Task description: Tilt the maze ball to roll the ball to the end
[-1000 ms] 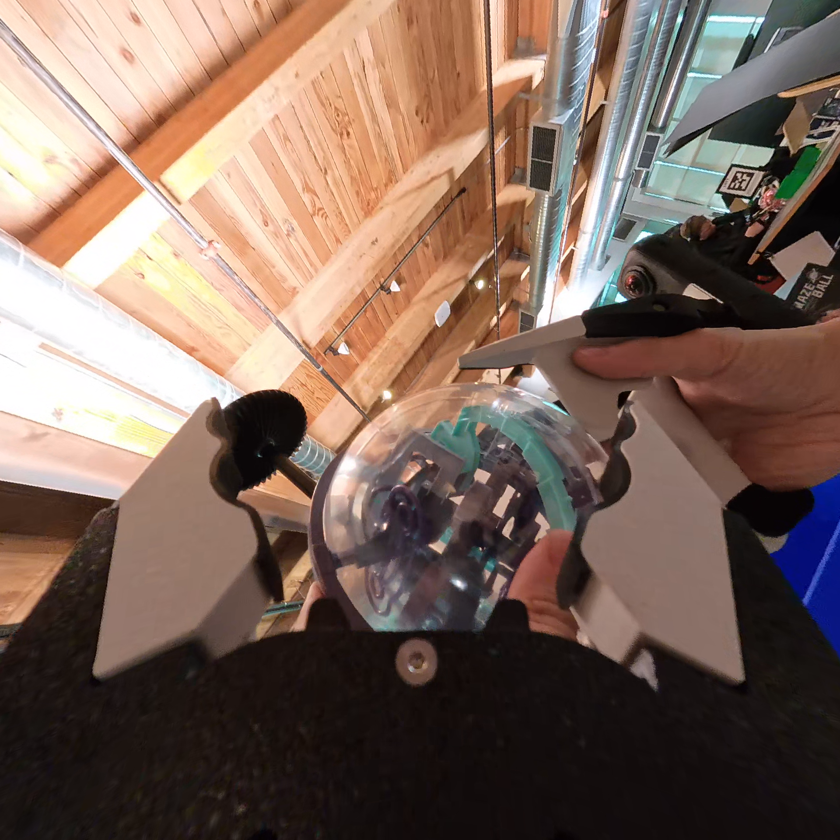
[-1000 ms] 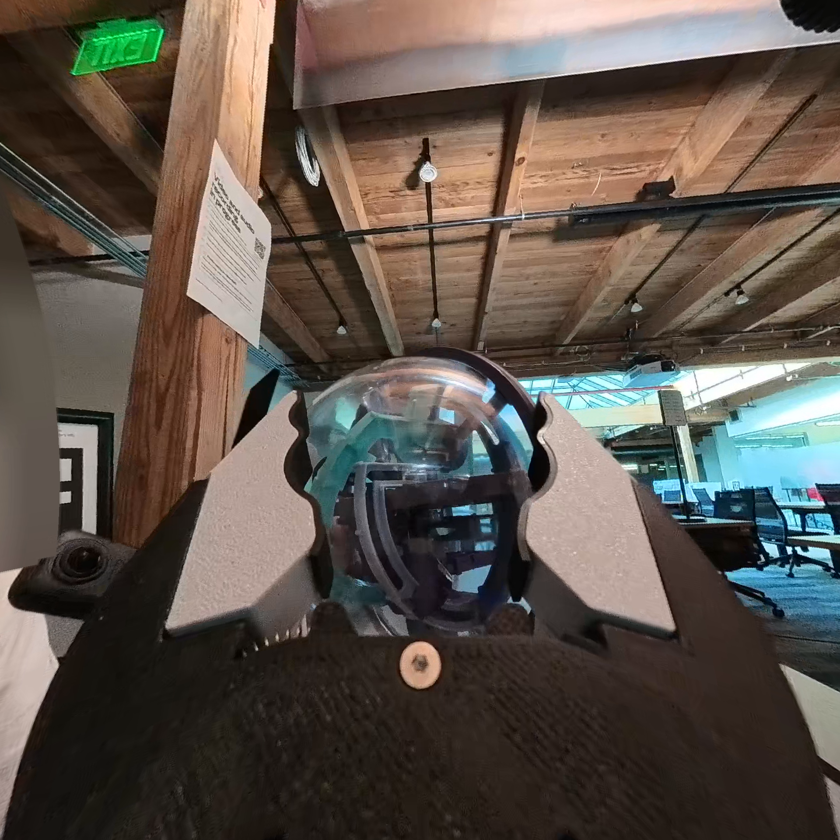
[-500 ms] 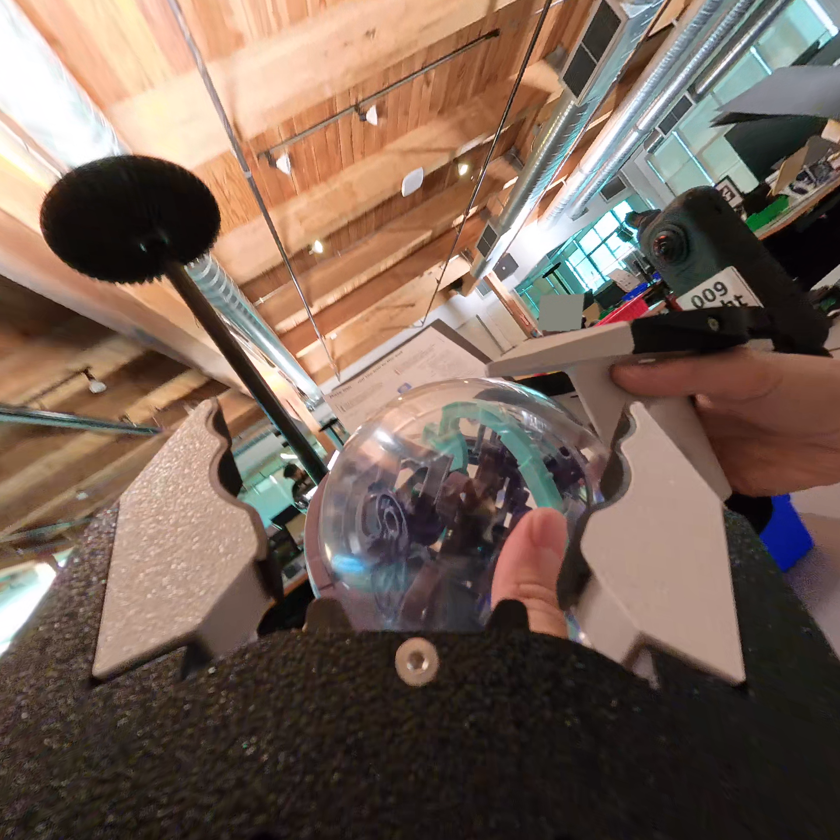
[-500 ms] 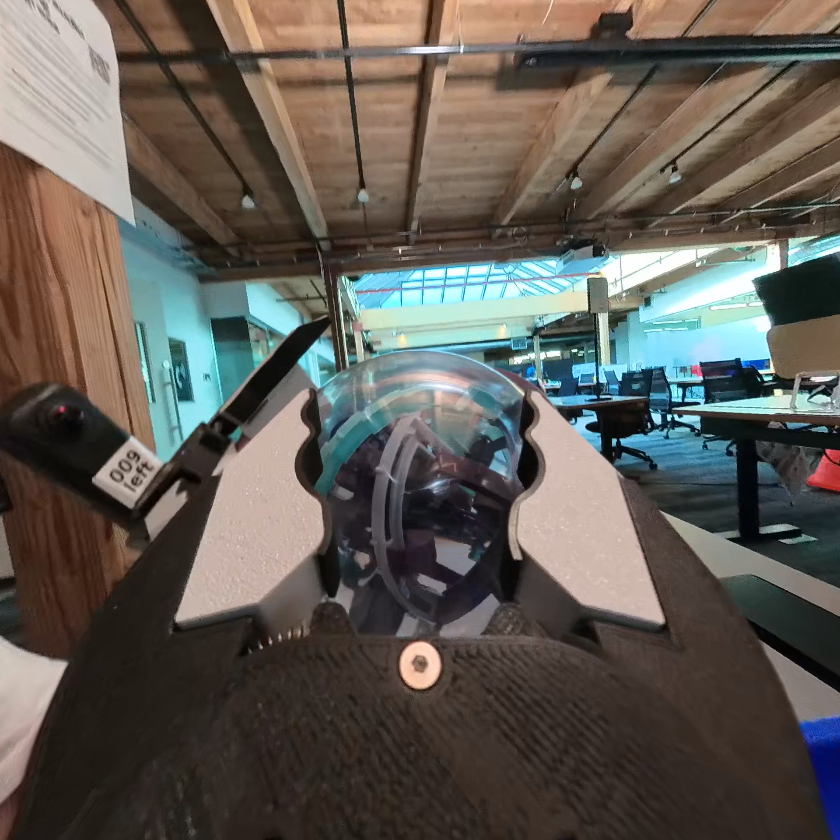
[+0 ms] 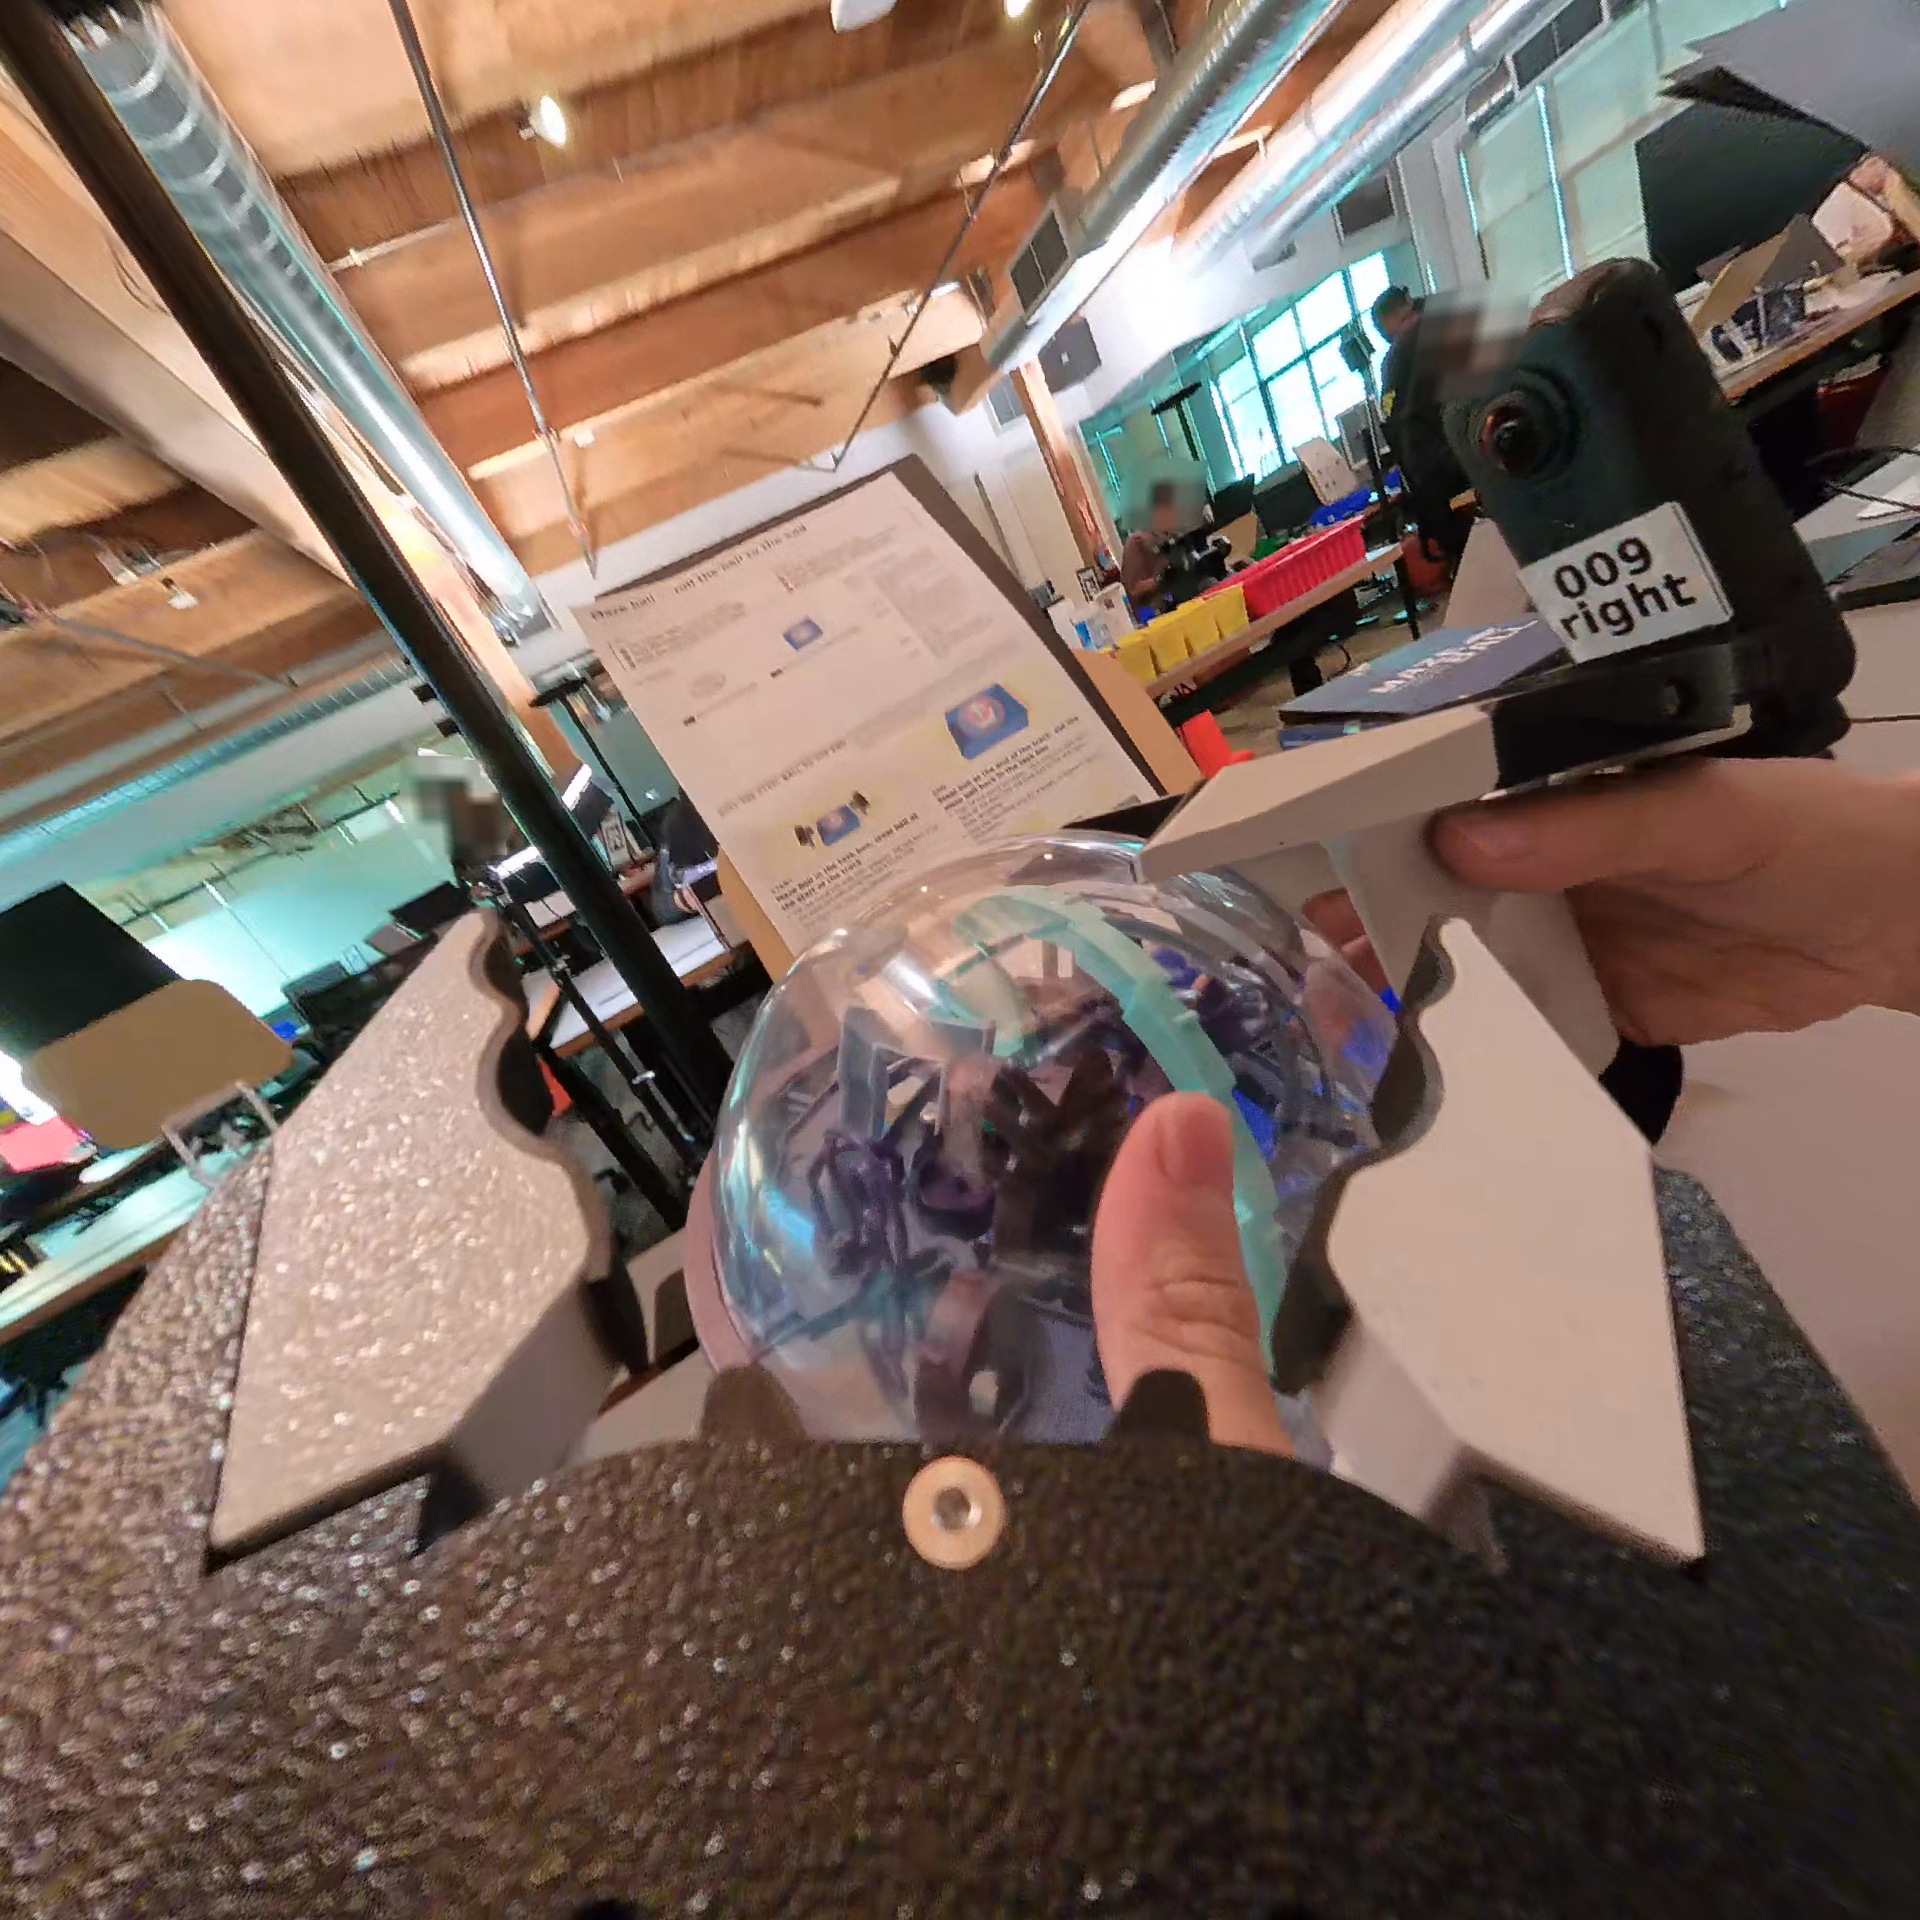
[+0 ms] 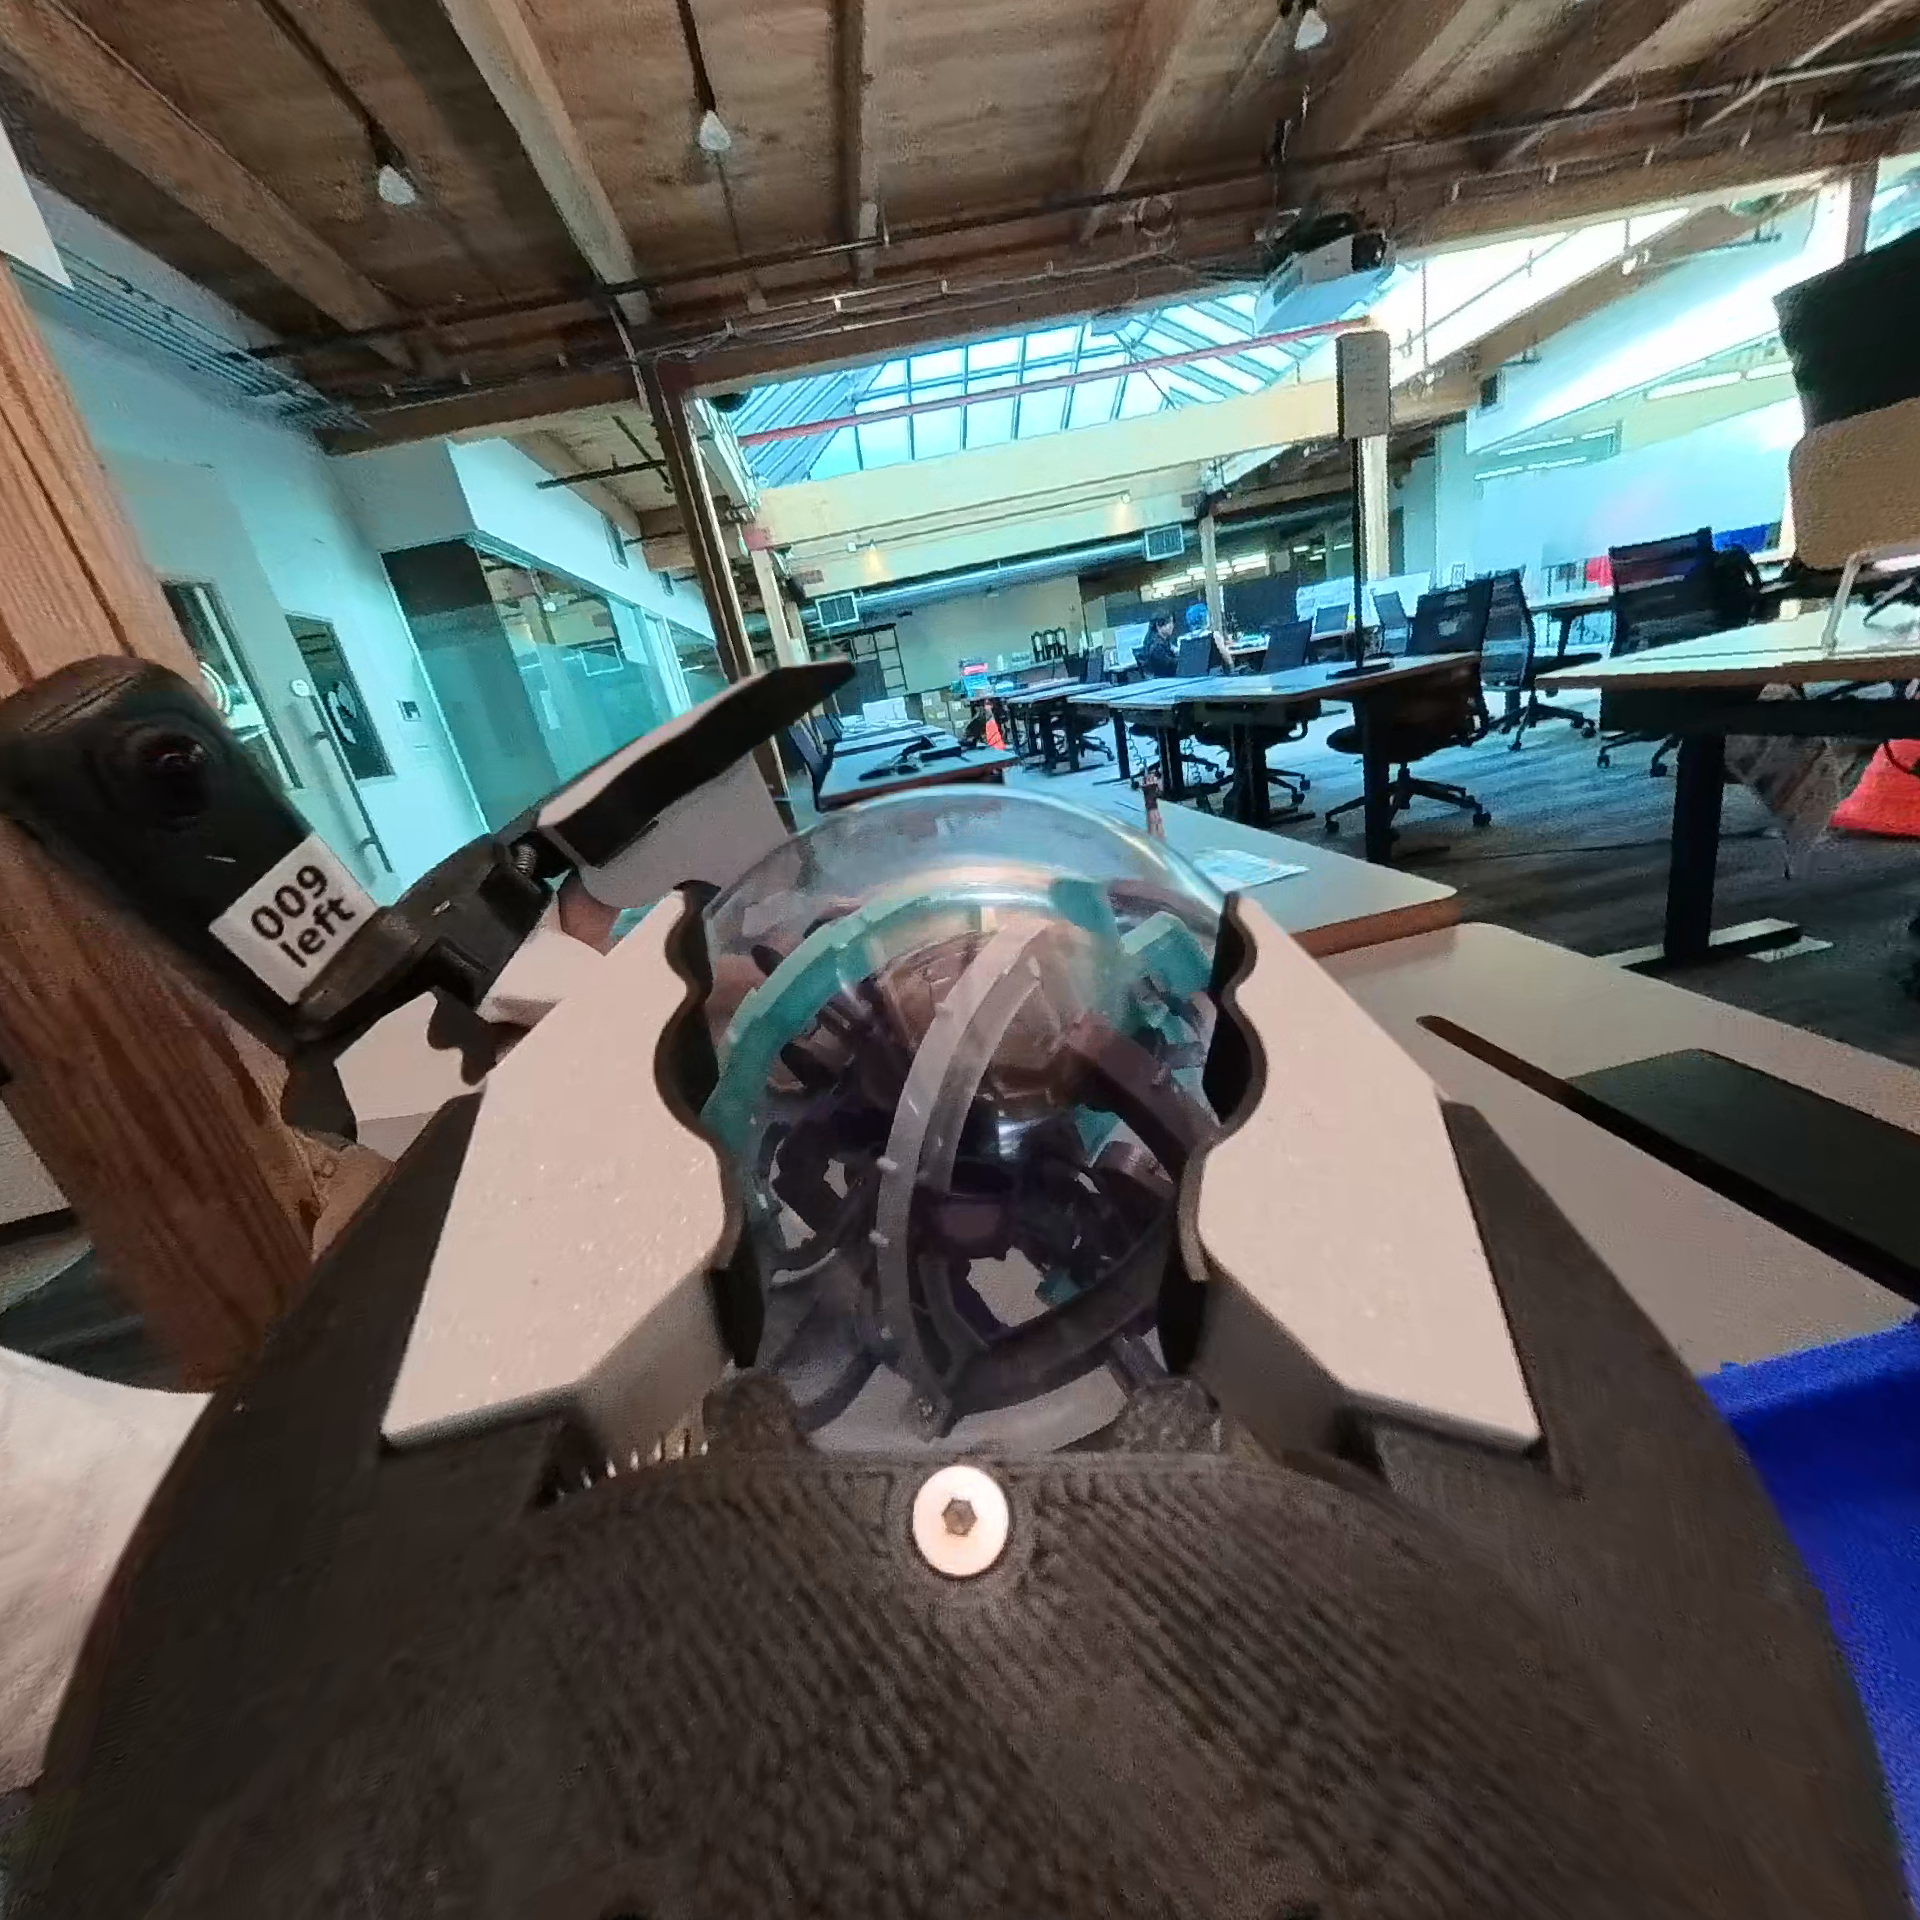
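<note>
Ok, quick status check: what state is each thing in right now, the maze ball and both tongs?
Maze ball: clear sphere, held up off the table, intact and closed.
Right tongs: both pads pressed on the maze ball's sides, gripping it.
Left tongs: wide open; right pad at the ball, left pad clear of it.
Thumb: resting on the ball's shell.
Small ball inside: cannot tell where it sits.

Our right gripper clamps both pads against the maze ball; our left gripper spreads wide, one finger clear of it.
</note>
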Demonstrator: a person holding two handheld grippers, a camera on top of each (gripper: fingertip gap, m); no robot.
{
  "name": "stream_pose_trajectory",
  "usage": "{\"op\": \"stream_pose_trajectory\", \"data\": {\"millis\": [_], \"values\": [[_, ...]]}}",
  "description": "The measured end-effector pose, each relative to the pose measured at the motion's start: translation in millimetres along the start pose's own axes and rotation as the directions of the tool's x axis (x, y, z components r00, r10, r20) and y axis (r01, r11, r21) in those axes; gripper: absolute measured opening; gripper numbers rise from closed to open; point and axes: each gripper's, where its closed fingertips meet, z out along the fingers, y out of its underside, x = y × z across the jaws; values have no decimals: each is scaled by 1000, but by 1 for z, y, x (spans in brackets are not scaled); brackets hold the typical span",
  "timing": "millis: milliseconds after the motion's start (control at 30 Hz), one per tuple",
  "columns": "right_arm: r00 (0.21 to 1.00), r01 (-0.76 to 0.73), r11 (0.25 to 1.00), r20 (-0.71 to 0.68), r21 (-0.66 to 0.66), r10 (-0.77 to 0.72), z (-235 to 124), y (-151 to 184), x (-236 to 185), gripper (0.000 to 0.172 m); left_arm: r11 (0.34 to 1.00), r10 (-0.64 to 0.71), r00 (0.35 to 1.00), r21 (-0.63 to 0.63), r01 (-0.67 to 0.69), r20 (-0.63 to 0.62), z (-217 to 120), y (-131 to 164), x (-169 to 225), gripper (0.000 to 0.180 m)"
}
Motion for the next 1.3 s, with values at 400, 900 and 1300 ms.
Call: {"op": "stream_pose_trajectory", "data": {"millis": [400, 900, 1300], "values": [[980, 164, 985, -107, -60, -169, -6, -2, 9, 97, 989, -49, 997, 136, 57, -63, 11, 4, 4, 156], [867, 366, 732, 76, 575, -493, -66, -94, -80, 71, 579, 381, 871, 655, -486, 310, -62, -99, 44, 156], [886, 217, 741, 190, 636, -423, -78, -99, -83, 70, 477, 521, 756, 600, -643, 396, -71, -113, 68, 156]]}}
